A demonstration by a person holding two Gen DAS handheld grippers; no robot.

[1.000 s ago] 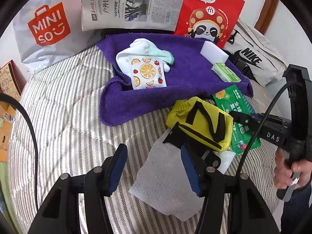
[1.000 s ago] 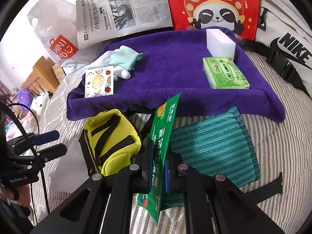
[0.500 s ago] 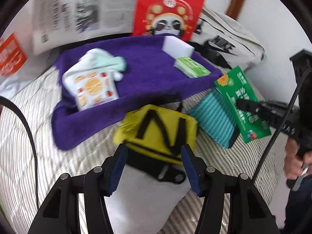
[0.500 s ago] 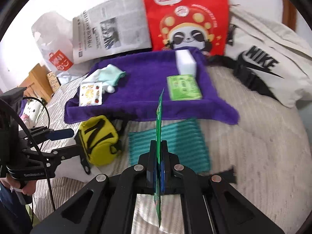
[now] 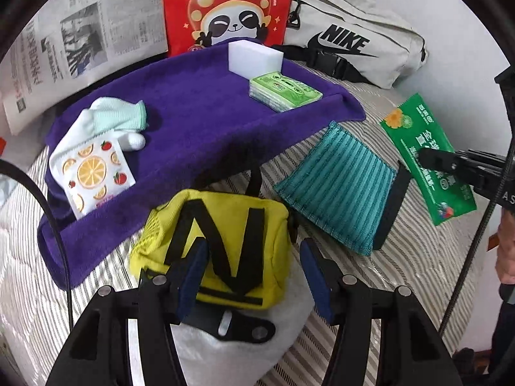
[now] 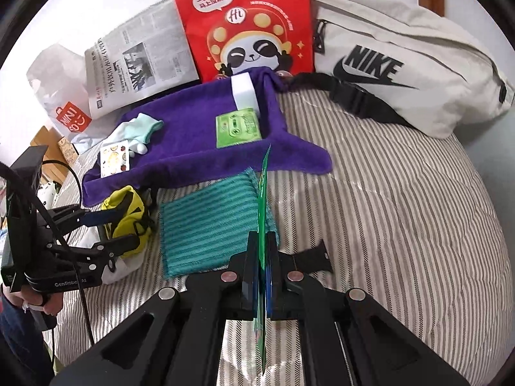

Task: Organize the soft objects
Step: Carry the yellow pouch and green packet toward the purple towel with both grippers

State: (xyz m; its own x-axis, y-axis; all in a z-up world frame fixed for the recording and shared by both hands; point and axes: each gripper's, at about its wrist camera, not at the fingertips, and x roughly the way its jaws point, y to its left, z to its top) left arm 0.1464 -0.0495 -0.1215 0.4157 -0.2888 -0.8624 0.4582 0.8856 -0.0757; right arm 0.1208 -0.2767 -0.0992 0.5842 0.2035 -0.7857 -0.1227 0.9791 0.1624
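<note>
Right gripper (image 6: 263,276), jaws clamped on the green packet (image 5: 428,157) held edge-on above the bed (image 6: 402,199); left gripper (image 5: 254,270), jaws half apart, straddling, perhaps touching, the yellow pouch (image 5: 222,241).

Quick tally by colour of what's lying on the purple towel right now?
White: 1, sponge block
Green: 1, tissue pack
Mint and white: 1, sock
Fruit print: 1, packet
Total: 4
</note>
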